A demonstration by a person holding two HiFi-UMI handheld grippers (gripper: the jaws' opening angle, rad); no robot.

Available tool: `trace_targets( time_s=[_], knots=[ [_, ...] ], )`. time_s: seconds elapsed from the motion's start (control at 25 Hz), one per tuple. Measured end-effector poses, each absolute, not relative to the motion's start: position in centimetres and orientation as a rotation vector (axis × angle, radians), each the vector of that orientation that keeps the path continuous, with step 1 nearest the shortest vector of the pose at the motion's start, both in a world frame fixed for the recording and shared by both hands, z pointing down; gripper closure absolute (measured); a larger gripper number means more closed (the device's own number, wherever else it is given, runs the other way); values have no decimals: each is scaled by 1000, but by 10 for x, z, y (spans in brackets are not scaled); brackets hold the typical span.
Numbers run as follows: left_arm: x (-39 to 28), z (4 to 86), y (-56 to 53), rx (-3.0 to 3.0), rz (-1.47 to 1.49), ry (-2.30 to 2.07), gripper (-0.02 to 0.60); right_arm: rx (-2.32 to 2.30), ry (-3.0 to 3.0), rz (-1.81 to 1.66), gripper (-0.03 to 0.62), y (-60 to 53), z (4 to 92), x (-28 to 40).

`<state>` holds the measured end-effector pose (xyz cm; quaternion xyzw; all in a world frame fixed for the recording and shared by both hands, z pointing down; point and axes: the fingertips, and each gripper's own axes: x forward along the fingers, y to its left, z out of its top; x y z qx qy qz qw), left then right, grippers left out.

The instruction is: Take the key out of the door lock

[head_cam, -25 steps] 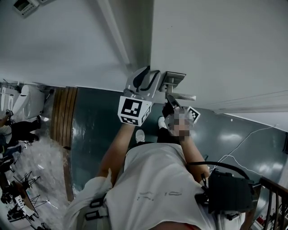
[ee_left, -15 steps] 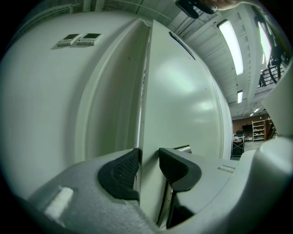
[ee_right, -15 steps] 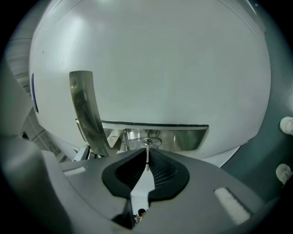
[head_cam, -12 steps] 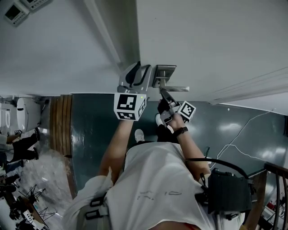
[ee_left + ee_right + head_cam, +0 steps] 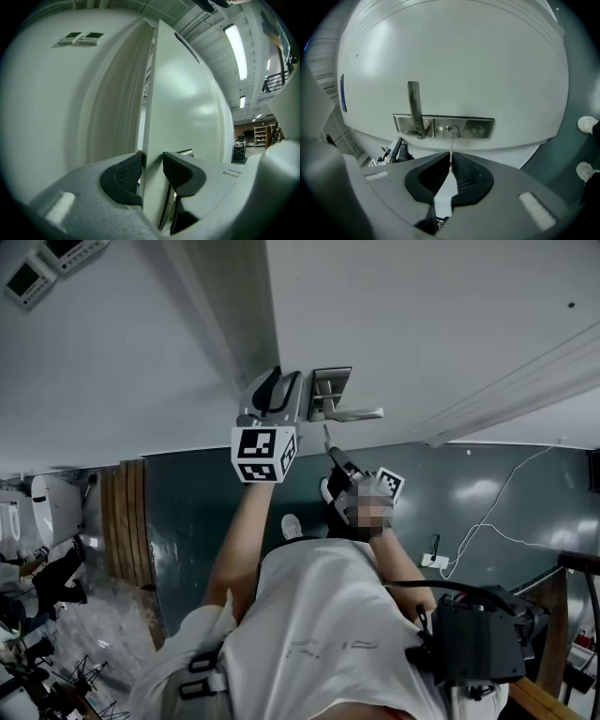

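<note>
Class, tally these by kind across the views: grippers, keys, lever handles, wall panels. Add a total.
Grey two-jaw grippers (left gripper, right gripper): 2
Thin metal key: 1
Metal lever door handle: 1
Small white wall panels: 2
Total: 6

No legible text, brand or number; wall panels [image 5: 83,37] too small to read; marker cube [image 5: 262,454] shows only black-and-white squares
</note>
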<state>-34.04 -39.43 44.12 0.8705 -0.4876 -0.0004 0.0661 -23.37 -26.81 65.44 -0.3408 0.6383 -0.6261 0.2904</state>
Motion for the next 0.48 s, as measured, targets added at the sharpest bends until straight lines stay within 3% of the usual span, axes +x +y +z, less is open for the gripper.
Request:
trace_targets(
  time_s=[0.2, 0.48],
  knots=[
    [-345, 442, -387, 2646, -24, -1456, 446, -1010, 1689, -1602, 572, -210, 652, -204],
    [-340, 447, -335, 2683, -37, -1384, 446, -1293, 1947, -1261, 571, -184, 587, -173]
  ],
)
